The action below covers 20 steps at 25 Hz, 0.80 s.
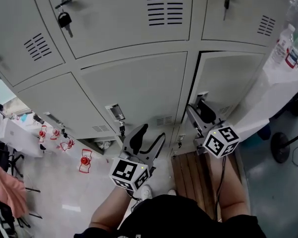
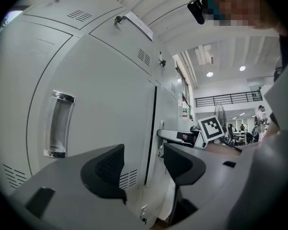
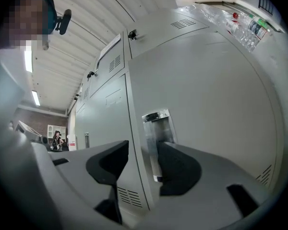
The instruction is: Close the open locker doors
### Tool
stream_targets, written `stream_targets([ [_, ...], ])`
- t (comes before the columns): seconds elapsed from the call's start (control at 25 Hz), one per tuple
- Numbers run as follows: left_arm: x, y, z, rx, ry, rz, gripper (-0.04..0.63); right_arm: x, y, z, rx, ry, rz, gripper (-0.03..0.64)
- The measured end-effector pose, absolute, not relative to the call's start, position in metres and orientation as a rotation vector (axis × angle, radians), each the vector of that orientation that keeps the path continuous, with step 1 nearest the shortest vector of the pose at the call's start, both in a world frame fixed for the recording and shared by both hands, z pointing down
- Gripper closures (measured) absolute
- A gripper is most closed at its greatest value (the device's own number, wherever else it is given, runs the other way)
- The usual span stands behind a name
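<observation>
A person stands close before a bank of grey lockers [image 1: 114,14], a gripper in each hand, both aimed at the lower row. The right gripper [image 1: 197,112] is at the lower right locker door [image 1: 233,83], which stands slightly ajar, a dark gap running along its top and left edge. Its jaws are partly apart, framing the door's recessed handle [image 3: 156,128] but clamping nothing. The left gripper [image 1: 148,139] faces the middle door [image 1: 139,88], which lies flush, with jaws wide apart and empty. Above, keys [image 1: 64,20] hang from the upper locks.
</observation>
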<state>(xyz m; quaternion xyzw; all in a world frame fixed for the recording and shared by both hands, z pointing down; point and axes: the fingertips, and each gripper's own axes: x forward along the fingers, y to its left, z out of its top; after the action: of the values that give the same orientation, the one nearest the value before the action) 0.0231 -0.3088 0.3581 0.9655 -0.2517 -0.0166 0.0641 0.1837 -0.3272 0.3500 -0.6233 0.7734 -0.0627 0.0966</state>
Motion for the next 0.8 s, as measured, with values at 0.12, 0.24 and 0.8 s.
stream_targets([
  [0.12,0.022,-0.31,0.361,2.9,-0.801,-0.05,0.33,0.185,-0.335,0.35,-1.822,2.307,-0.186,0.428],
  [0.24,0.021,-0.311,0.363,2.884,-0.841,-0.053,0.331,0.185,-0.342,0.349,-1.796,2.329,-0.184,0.422],
  [0.8,0.024,-0.303,0.362,2.852,-0.98,-0.052,0.331,0.183,-0.349,0.348,-1.687,2.426,-0.152,0.414],
])
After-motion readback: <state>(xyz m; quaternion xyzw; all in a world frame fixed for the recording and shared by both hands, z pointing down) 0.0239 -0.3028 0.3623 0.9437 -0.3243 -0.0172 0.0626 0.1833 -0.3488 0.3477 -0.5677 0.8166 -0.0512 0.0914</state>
